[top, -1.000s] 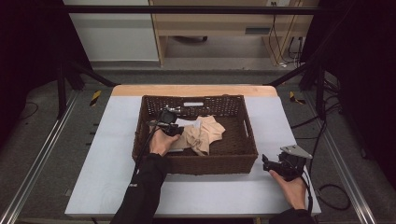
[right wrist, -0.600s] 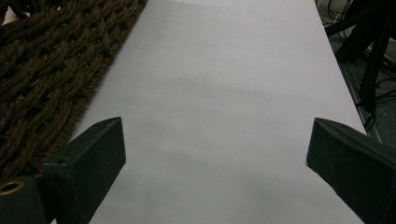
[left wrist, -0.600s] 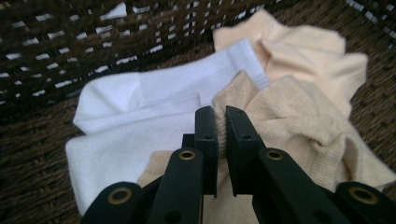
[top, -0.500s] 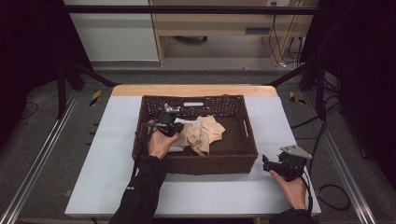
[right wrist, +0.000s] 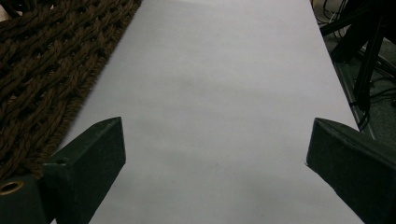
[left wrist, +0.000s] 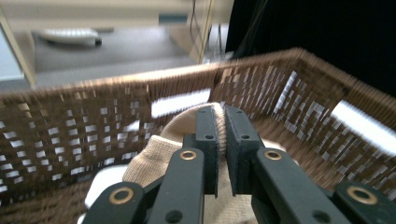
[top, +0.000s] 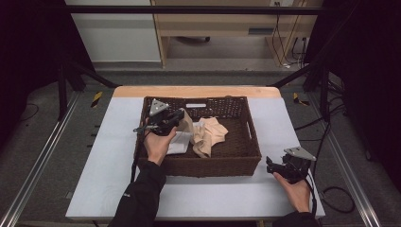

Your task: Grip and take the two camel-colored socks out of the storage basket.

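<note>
High view is showing a dark woven basket [top: 208,163] sitting on the white table [top: 108,179], and every place below is given relative to that basket. Over its left part, the left gripper [top: 177,117] is gripping a beige knitted cloth [top: 185,124] and holding it raised off the basket floor, apparently so that the fabric is clearing the items beneath it. The left gripper view is confirming the grip: the two black jaws are standing almost together with a fold of the beige knitted cloth [left wrist: 187,128] pinched between the pads, and the jaws have just been closing onto it. Pinching a fold at the top is probably letting the rest of the piece hang free. Below that cloth, a white fabric item [top: 177,144] is lying flat on the basket floor. Toward the basket's centre, a second crumpled tan cloth [top: 208,137] is resting on the bottom, apart from the held one. Outside the basket, just off its near right corner, the right gripper [top: 270,166] is resting on the table. The right gripper view is showing its jaws spread wide apart over bare tabletop with nothing between them, seemingly parked clear of the work.
</note>
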